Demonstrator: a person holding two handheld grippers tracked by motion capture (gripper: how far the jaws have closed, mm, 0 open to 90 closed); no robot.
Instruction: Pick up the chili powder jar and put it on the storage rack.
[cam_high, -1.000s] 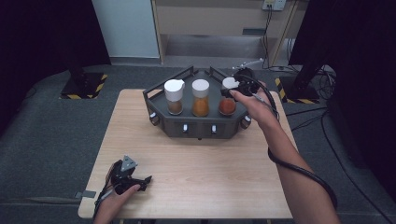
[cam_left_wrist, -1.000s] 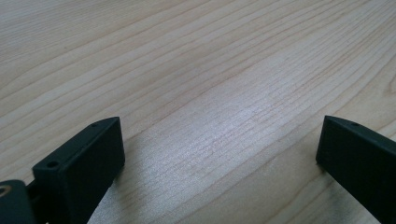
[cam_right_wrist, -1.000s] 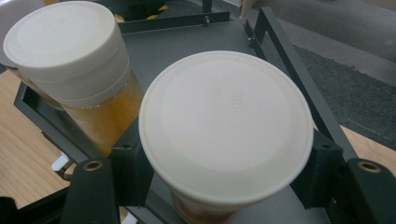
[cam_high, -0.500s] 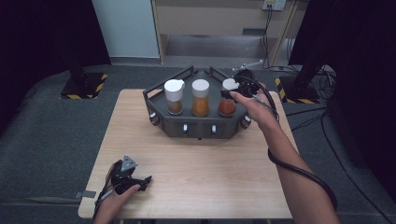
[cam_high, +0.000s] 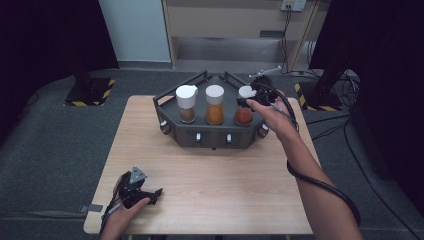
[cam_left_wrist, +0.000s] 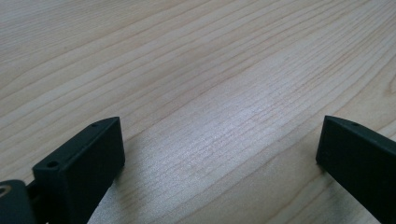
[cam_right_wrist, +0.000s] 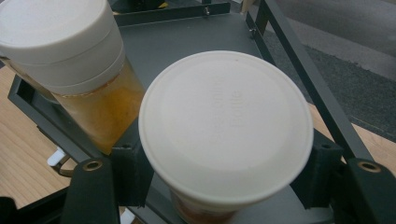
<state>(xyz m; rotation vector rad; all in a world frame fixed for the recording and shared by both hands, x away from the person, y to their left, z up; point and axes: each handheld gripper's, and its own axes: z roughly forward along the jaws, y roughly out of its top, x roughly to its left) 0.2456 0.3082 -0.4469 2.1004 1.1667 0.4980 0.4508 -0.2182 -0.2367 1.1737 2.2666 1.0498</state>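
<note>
Staying clamped, right hand-held gripper (cam_right_wrist: 226, 186) holds red jar (cam_right_wrist: 226, 135) unmoved.

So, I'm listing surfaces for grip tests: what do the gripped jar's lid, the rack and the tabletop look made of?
Lid: matte off-white plastic, probably, with faint embossed lettering.
Rack: dark grey, likely painted metal; thin straight rails.
Tabletop: pale wood or wood-look laminate; visible grain, slight sheen.

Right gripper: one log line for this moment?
right gripper: shut on red spice jar | rack: jar seated | left gripper: open, over table
</note>
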